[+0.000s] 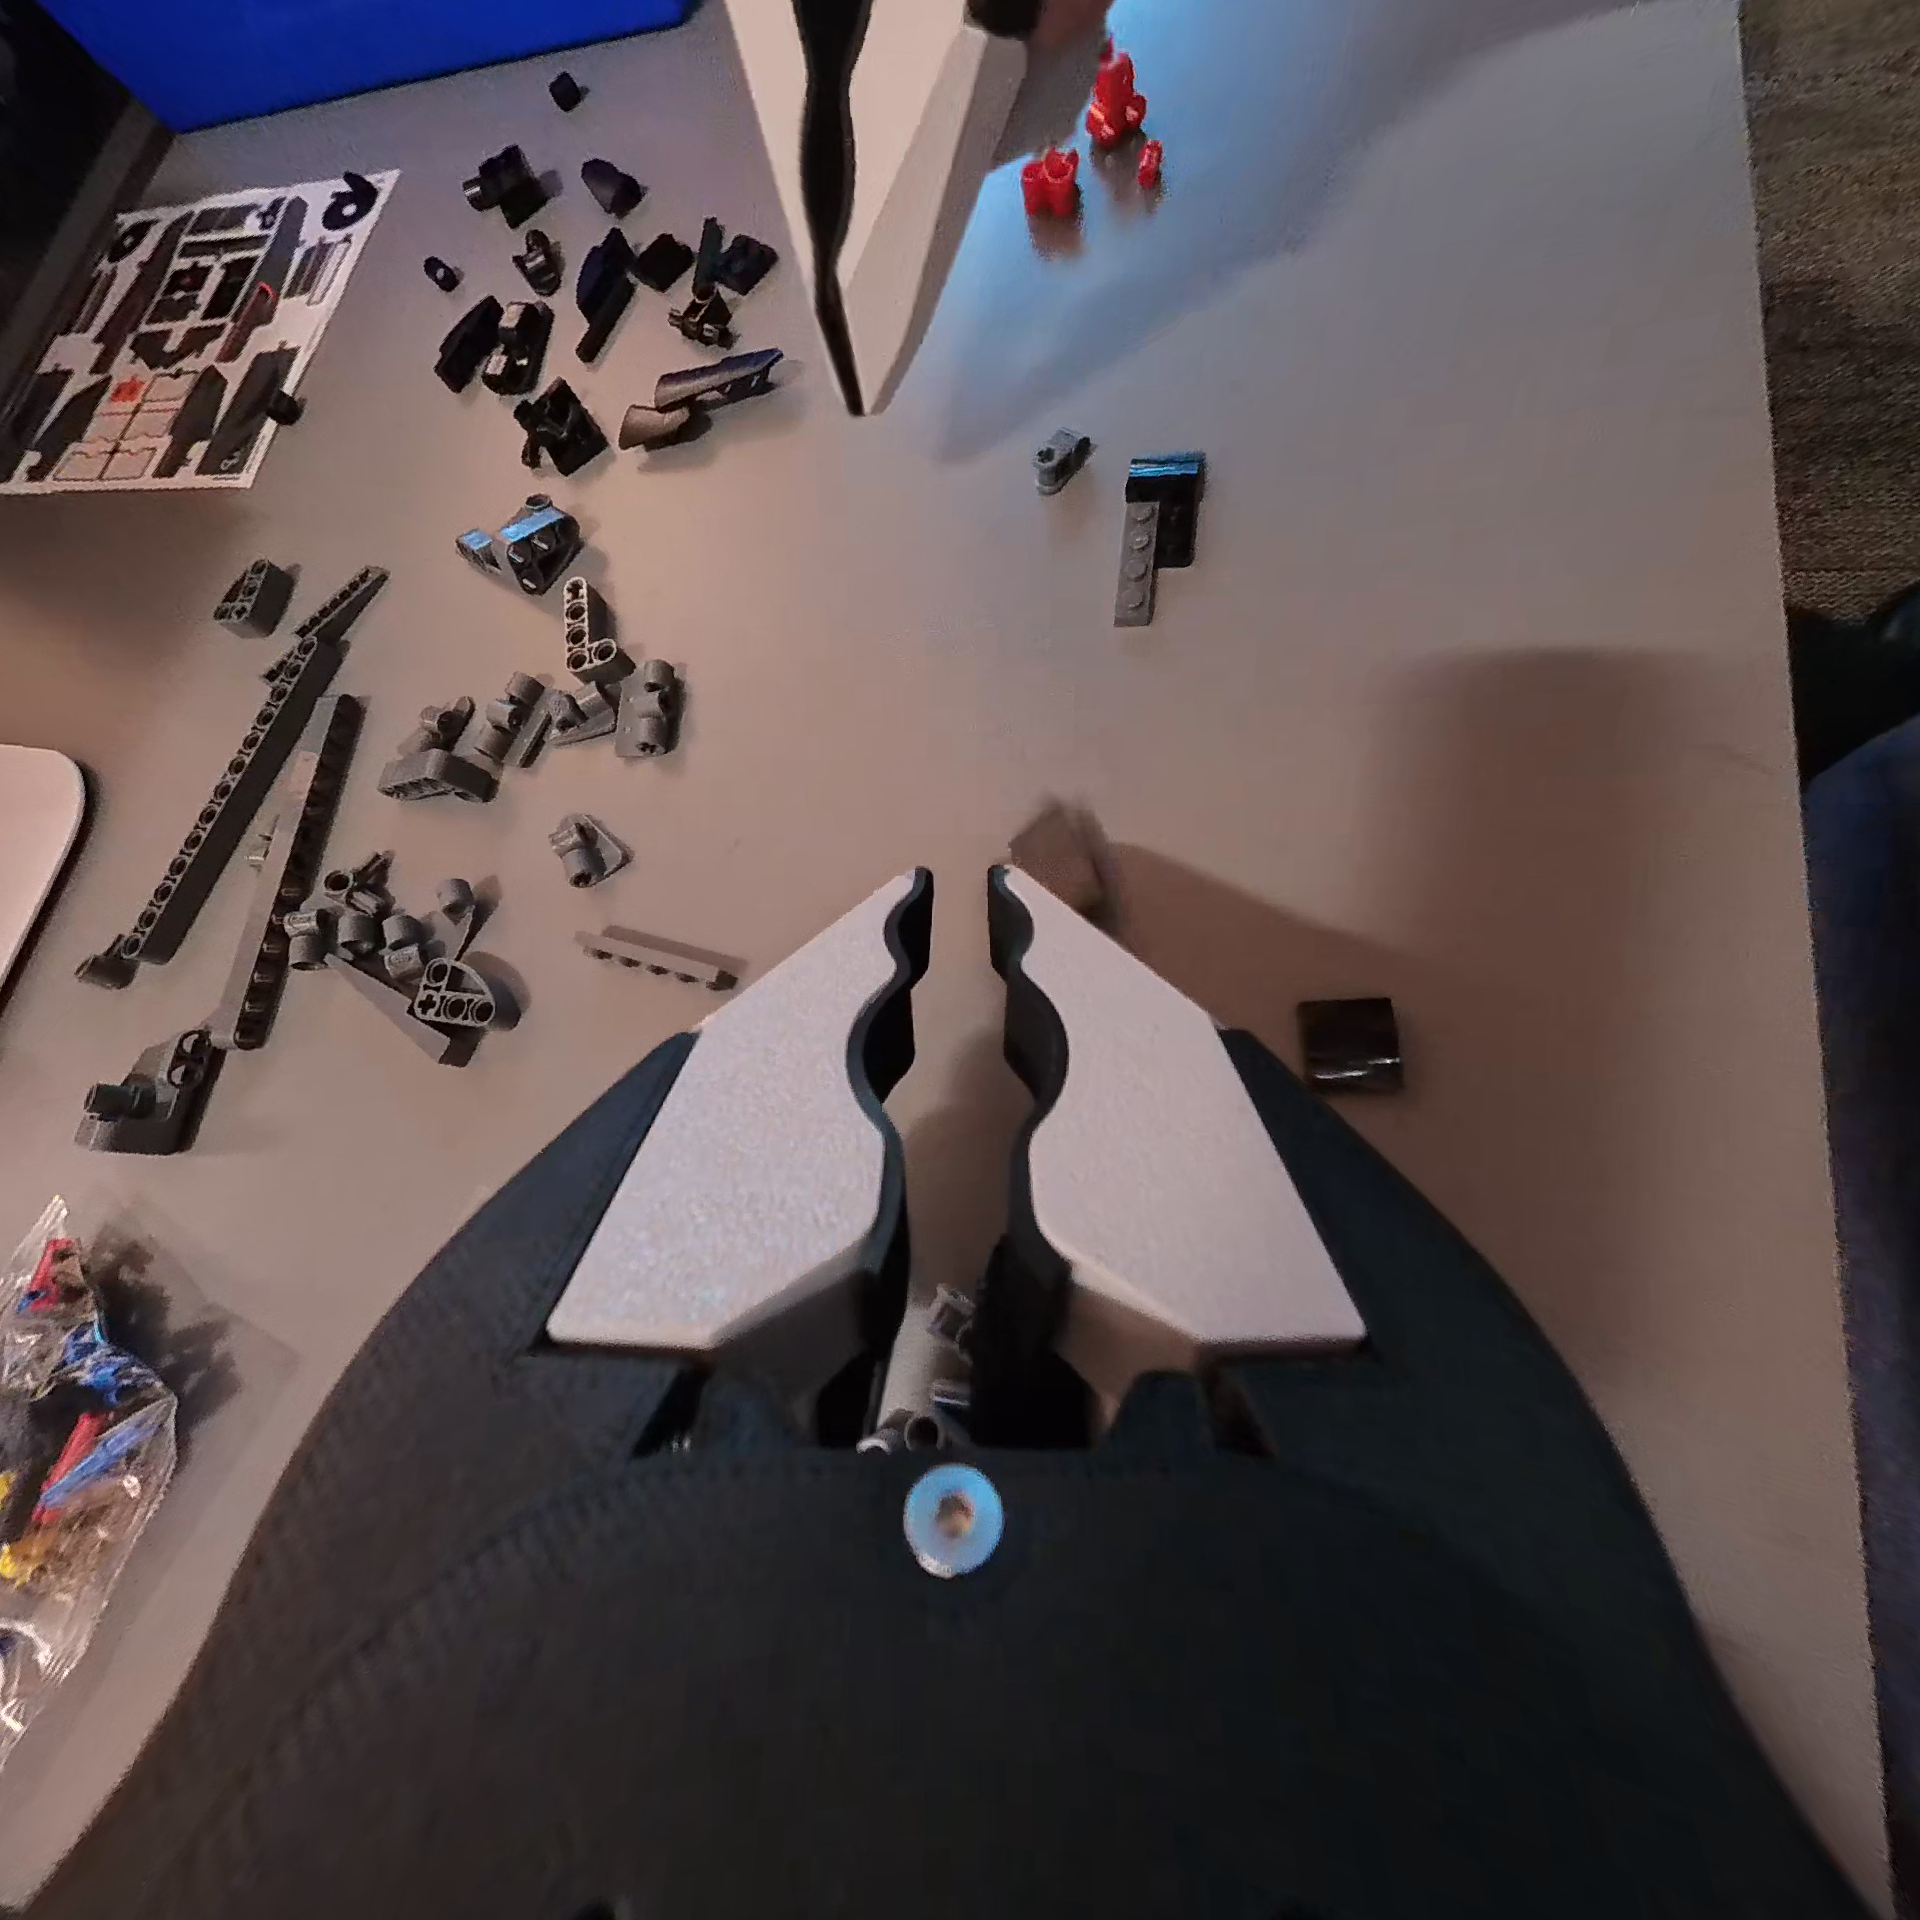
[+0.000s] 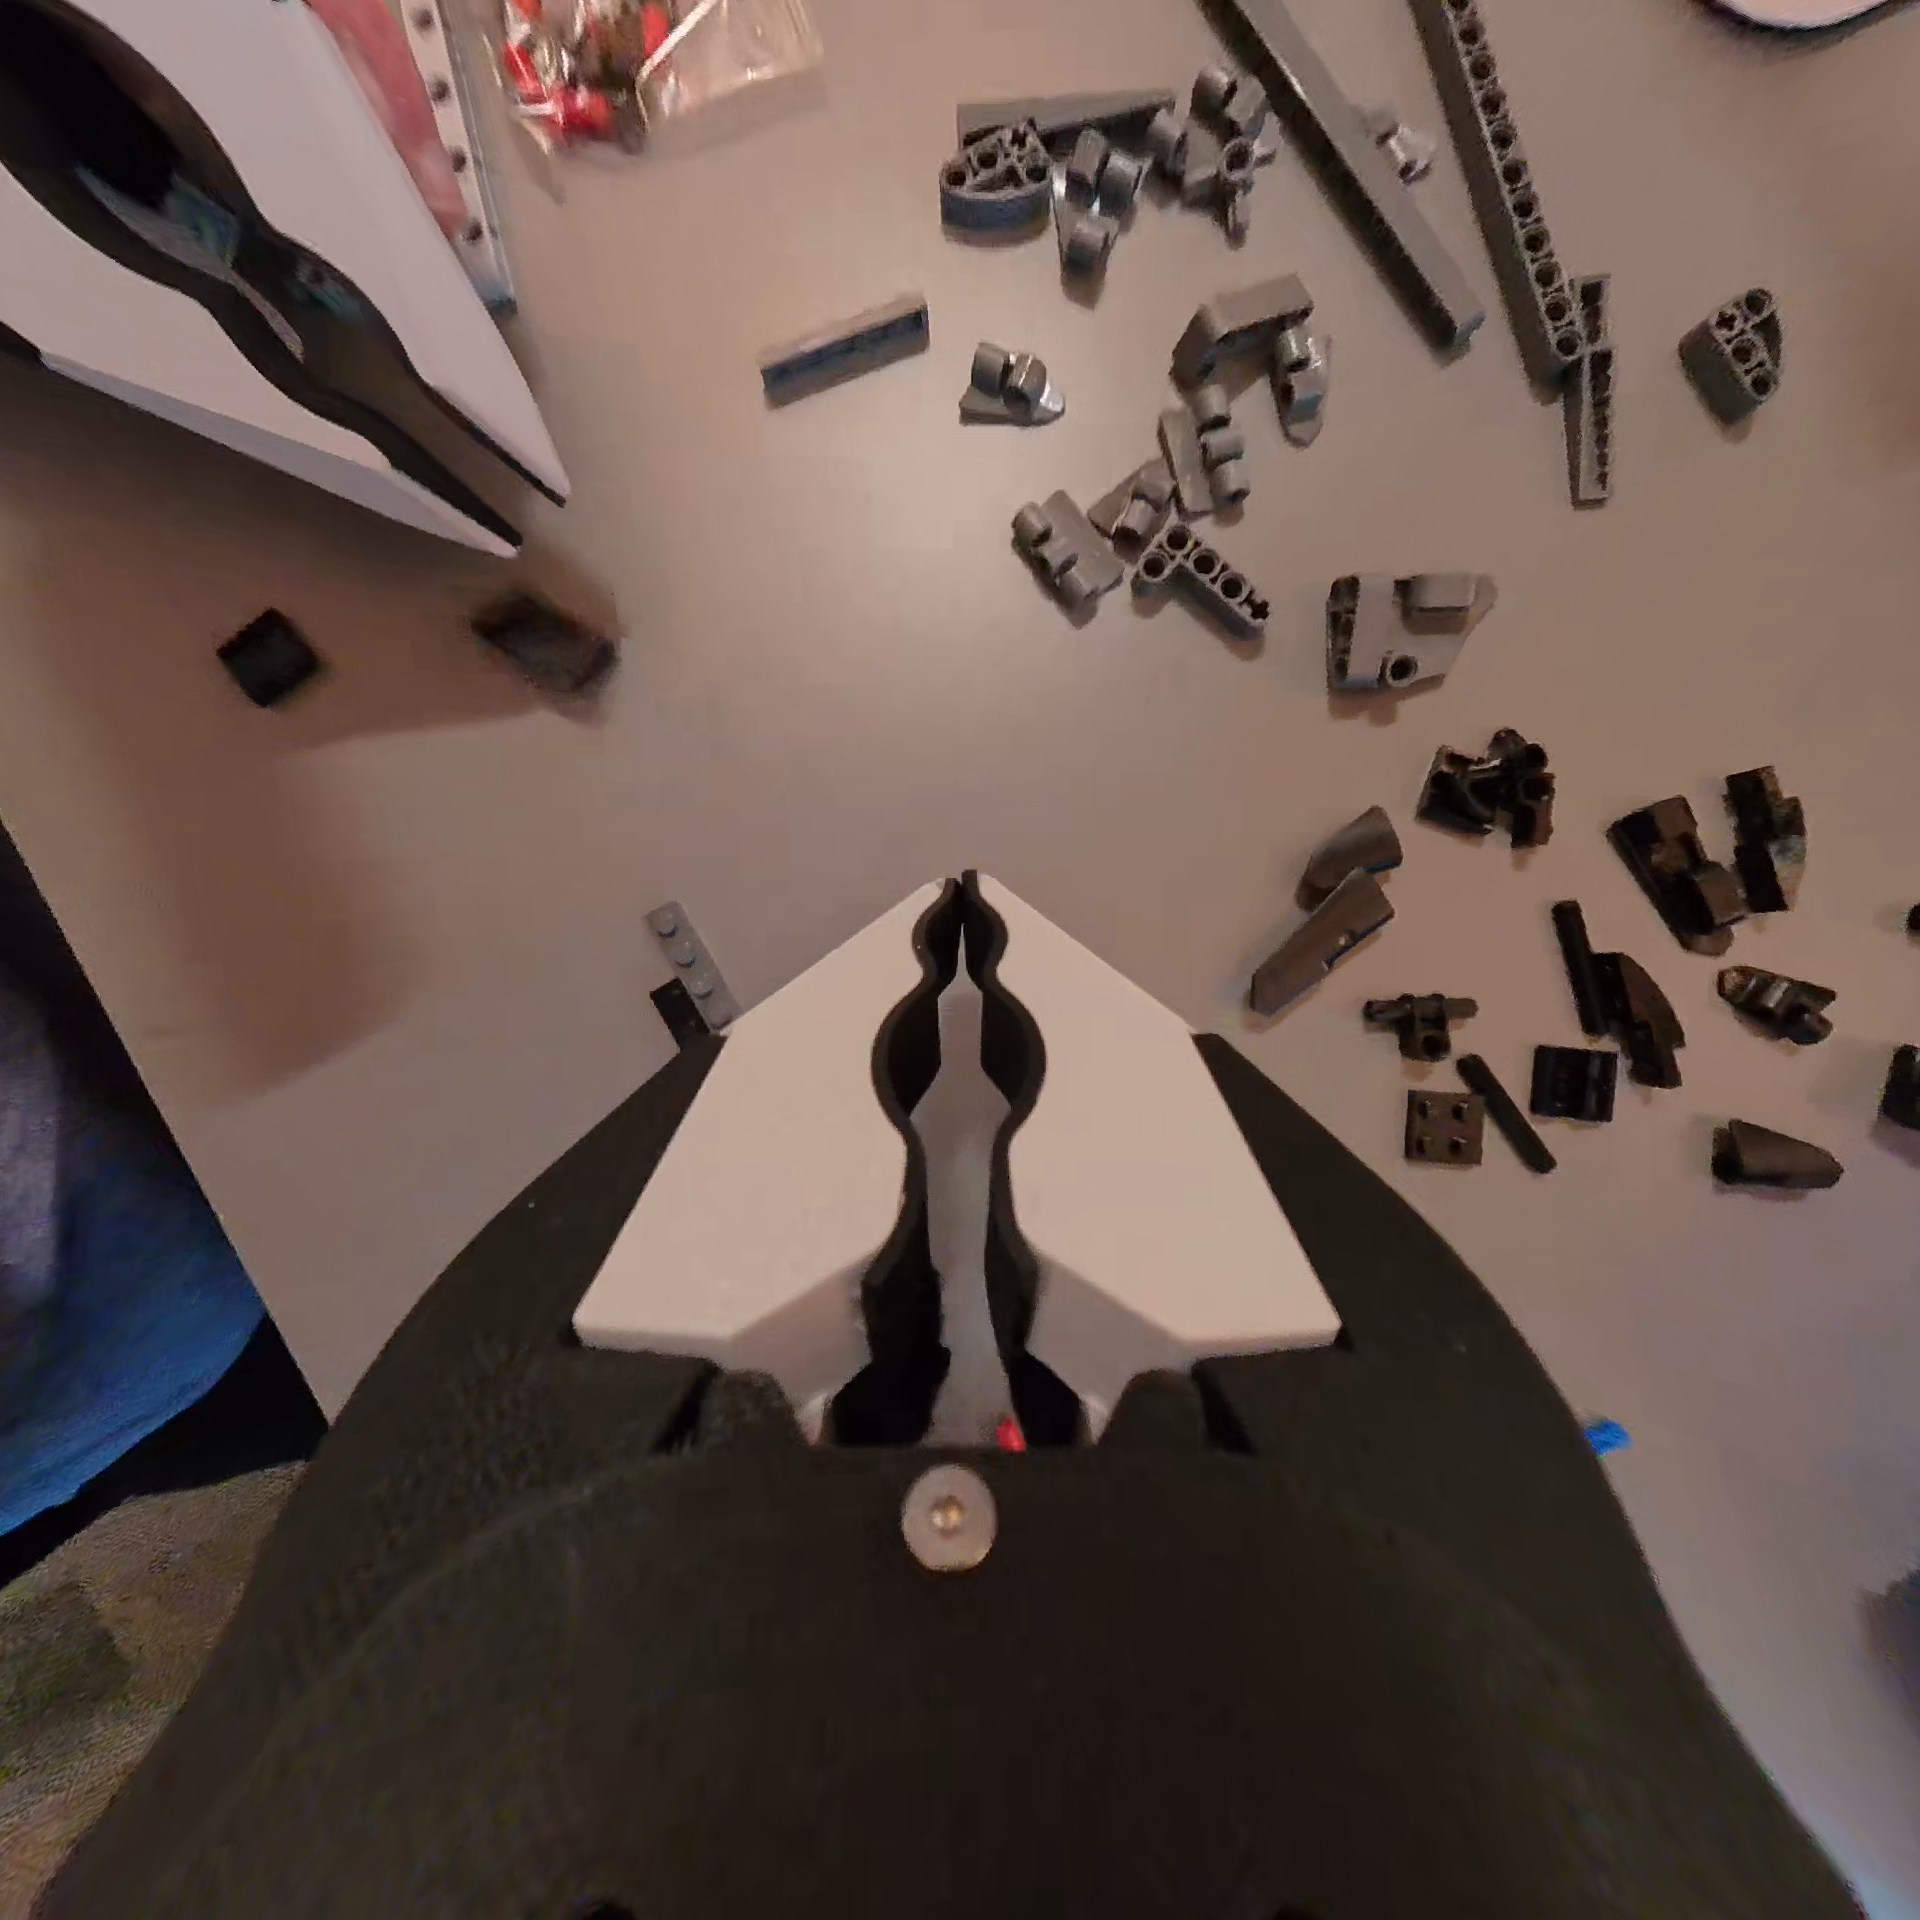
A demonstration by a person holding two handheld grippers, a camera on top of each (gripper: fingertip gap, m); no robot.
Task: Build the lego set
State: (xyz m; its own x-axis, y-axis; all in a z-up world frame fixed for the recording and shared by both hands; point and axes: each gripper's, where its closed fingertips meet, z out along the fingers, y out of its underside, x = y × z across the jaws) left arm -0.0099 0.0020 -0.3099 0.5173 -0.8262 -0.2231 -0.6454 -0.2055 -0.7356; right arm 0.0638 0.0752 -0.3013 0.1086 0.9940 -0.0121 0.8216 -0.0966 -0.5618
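My left gripper [image 1: 961, 883] hovers over the table with its fingertips a small way apart and nothing between them; it also shows at the top left of the right wrist view [image 2: 520, 509]. A small blurred dark brick [image 1: 1060, 862] is just right of its right fingertip, and lies under its tips in the right wrist view [image 2: 545, 644]. My right gripper [image 2: 966, 883] is shut with its pads touching and nothing between them; it also shows at the top of the left wrist view [image 1: 857, 400]. A grey studded plate joined to a black piece [image 1: 1143, 561] lies between the grippers, left of my right fingers [image 2: 686, 956].
A black tile [image 1: 1351, 1044] lies near the table edge [image 1: 1766, 416]. Loose grey pieces [image 1: 540, 717] and black pieces [image 1: 582, 301] are spread on the left, with long grey beams [image 1: 239, 790], a sticker sheet [image 1: 187, 332], a bag of parts [image 1: 73, 1403] and red pieces [image 1: 1112, 104]. Across from one pair of fingers to the other is roughly 11 centimetres. The black piece [image 1: 1143, 561] lies around 7 centimetres away from my right fingertips. It is also in sight in the right wrist view [image 2: 684, 965].
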